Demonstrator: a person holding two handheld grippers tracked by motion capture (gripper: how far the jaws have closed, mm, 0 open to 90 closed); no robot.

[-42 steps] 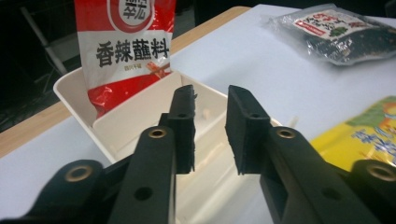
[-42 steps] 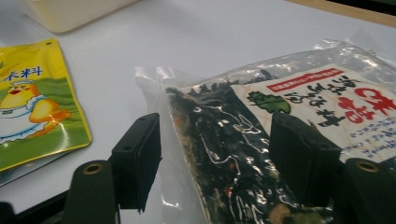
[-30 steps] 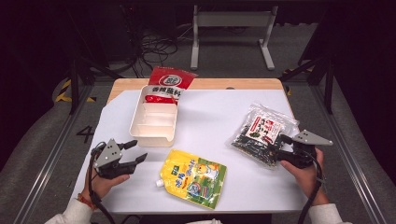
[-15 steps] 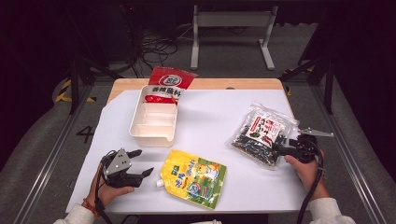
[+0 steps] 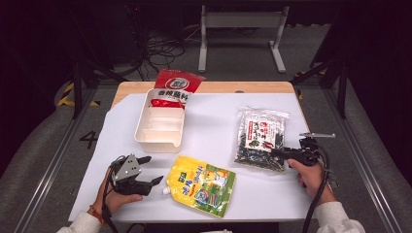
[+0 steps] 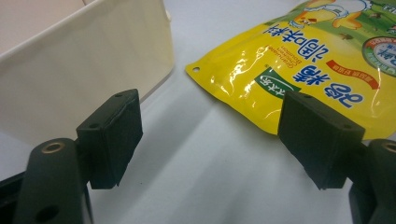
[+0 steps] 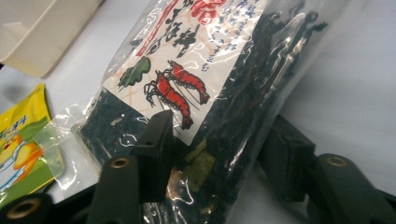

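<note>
Now three pouches and one tray lie on the table: the right gripper, jaws just closing, clamps the seaweed bag at right, while the left gripper gapes empty beside the yellow pouch at lower centre.

A white table with a strip of bare wood along its far edge stood in a dim room. Grey carpet floor surrounded it, with yellow and black hazard tape at the left. Beyond the table, a tangle of black cables lay beside a pale metal stand. Dark metal frame legs flanked both sides.
</note>
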